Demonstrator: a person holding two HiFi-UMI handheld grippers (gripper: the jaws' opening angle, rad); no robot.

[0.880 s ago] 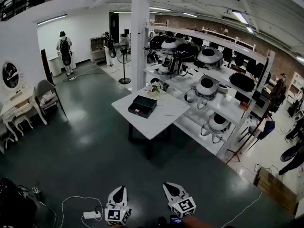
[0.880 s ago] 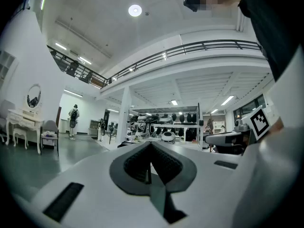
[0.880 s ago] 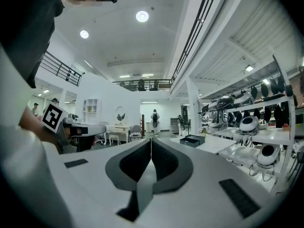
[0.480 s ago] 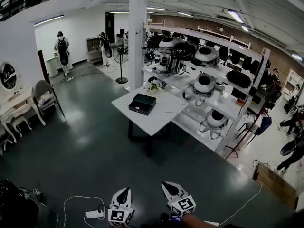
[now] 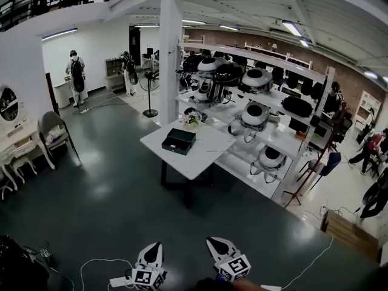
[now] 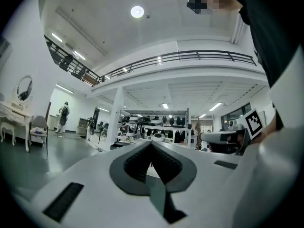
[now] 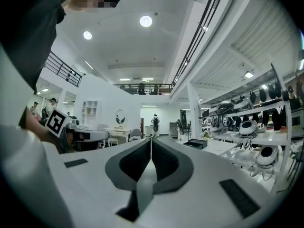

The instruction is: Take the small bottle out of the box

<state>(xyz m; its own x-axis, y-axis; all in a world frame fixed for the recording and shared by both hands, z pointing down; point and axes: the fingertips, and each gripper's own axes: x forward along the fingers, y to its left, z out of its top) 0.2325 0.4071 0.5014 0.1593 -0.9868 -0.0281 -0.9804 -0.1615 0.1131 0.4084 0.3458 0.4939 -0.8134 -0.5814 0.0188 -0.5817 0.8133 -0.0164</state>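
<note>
Seemingly open floor (image 5: 121,205) before table (image 5: 206,151)

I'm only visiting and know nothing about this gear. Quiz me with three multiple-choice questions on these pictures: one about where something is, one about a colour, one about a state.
1. Where is the box?
A. on the floor
B. on the white table
C. on a shelf

2. What colour is the box?
A. black
B. red
C. yellow

3. How do the jaws of the left tool and right tool stand?
A. both wide apart
B. both shut, empty
C. each on a bottle

Answers:
1 B: the head view shows it on the tabletop.
2 A: it looks black against the white top.
3 B: each tool's own view shows its jaws together with nothing between.
</note>
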